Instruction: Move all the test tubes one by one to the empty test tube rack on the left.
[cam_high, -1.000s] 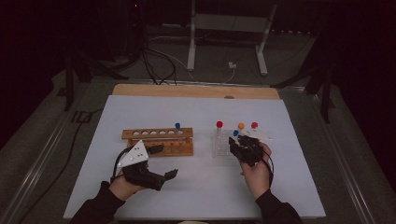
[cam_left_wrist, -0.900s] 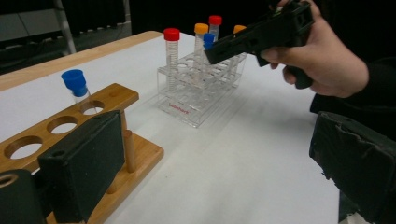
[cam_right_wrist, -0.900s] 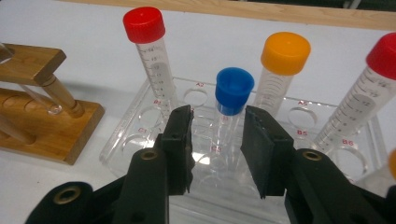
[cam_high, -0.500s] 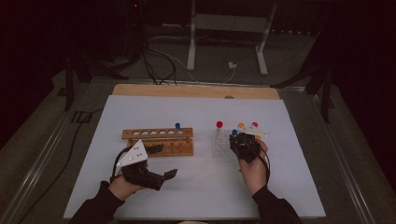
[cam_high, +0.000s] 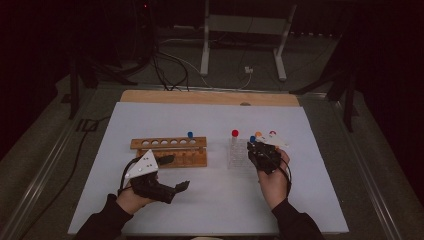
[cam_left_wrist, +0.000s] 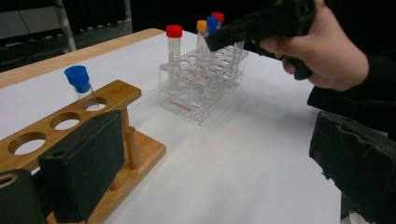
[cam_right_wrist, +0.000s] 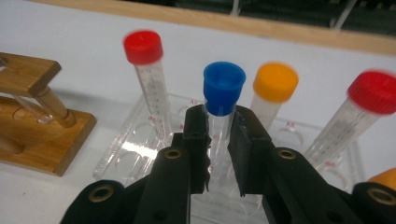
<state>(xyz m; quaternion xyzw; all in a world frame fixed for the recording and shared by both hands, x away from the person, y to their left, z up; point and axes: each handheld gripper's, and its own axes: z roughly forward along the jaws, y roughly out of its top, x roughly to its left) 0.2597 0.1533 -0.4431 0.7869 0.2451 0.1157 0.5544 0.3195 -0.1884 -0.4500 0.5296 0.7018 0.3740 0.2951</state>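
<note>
Two grippers are in hand. We see the right gripper (cam_right_wrist: 218, 154) with its jaws clamped on a blue-capped tube (cam_right_wrist: 222, 100) just below the cap, the tube upright over the clear plastic rack (cam_left_wrist: 201, 88). Around it in that rack stand a red-capped tube (cam_right_wrist: 148, 70) to its left, an orange-capped tube (cam_right_wrist: 272, 91) just beside it on the right, and another red-capped tube (cam_right_wrist: 364, 109) farther right, tilted. We note the left gripper (cam_high: 172, 175) near the front of the wooden rack (cam_high: 170, 151), jaws spread wide and holding nothing. One blue-capped tube (cam_left_wrist: 80, 84) sits in the end hole of that wooden rack. Both racks rest on the white table mat (cam_high: 210, 200), near each other but apart.
</note>
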